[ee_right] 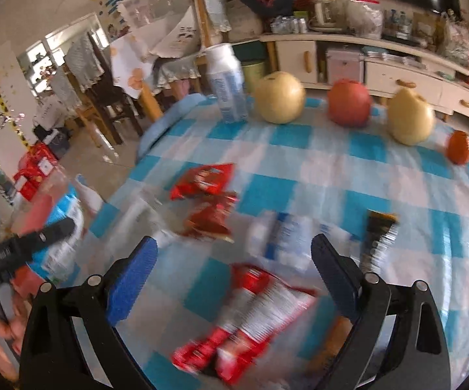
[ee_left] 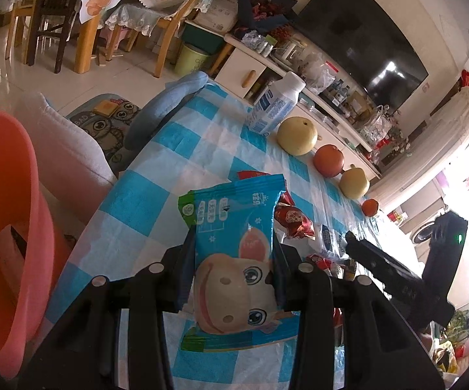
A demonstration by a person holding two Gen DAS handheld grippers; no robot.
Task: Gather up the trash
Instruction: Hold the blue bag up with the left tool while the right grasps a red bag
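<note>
Left wrist view takes in the whole layout: the surface [ee_left: 176, 149], covered in a blue-and-white checked cloth, runs away from the camera, and a large pink bin [ee_left: 10, 227] stands just beside its near-left edge, mouth open toward the surface, most likely so wrappers can be dropped straight in. Along the far edge stands a row that does not look like trash: a white bottle [ee_left: 275, 104] upright, then a pale pear [ee_left: 297, 135], a red apple [ee_left: 328, 160], a smaller pear [ee_left: 354, 182] and a small orange [ee_left: 370, 207]. Set in a line well apart from the litter, they seem meant to stay.

The left hand-held gripper [ee_left: 233, 253] is clamped on a blue snack packet [ee_left: 234, 256] printed with a cartoon cow, held upright above the cloth with its top edge free. A pinch across the packet's middle suits a thin, limp wrapper, and it sits between the bin and the remaining litter, so I judge it is on its way to the bin.

In the right wrist view, blurred by motion, the right hand-held gripper [ee_right: 234, 276] has its blue-padded fingers spread wide with nothing between them, poised over a red-and-white wrapper [ee_right: 250, 321] lying flat on the cloth. Beyond lie two crumpled red wrappers [ee_right: 207, 201], a white-and-blue packet [ee_right: 283, 237] and a small dark wrapper [ee_right: 377, 237], all loose in the middle, still to be collected.
</note>
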